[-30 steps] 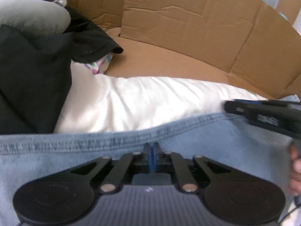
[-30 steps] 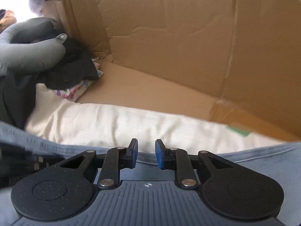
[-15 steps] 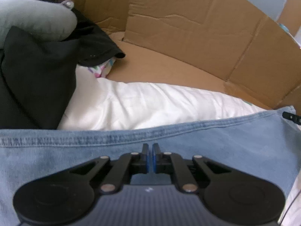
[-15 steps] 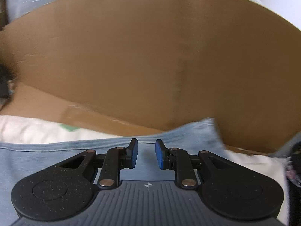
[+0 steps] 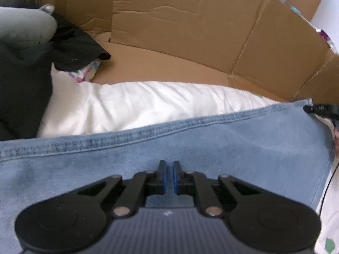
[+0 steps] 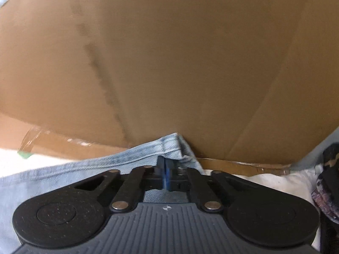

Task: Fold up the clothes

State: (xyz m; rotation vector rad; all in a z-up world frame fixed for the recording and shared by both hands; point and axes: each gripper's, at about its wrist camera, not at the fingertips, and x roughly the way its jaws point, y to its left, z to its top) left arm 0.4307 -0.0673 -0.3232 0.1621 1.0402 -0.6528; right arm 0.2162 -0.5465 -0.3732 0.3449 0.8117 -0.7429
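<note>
A light blue denim garment [image 5: 211, 144] lies flat over white fabric [image 5: 148, 105], its stitched hem running across the left wrist view. My left gripper [image 5: 168, 175] sits low over the denim with only a narrow gap between its blue pads and nothing in it. My right gripper [image 6: 164, 169] is shut on the denim garment's [image 6: 148, 154] far right corner, which bunches up just past the fingertips. Its black tip [image 5: 317, 109] also shows at the right edge of the left wrist view, at that same corner.
A cardboard wall [image 5: 190, 31] curves behind the work area and stands very close in front of the right gripper [image 6: 169, 53]. A black garment [image 5: 25, 84], a grey one [image 5: 21, 27] and a patterned cloth [image 5: 84, 74] are piled at left. Dark patterned cloth [image 6: 326, 190] lies at right.
The left fingers went from shut to slightly parted. The right gripper swung right along the hem to the denim's corner and closed on it.
</note>
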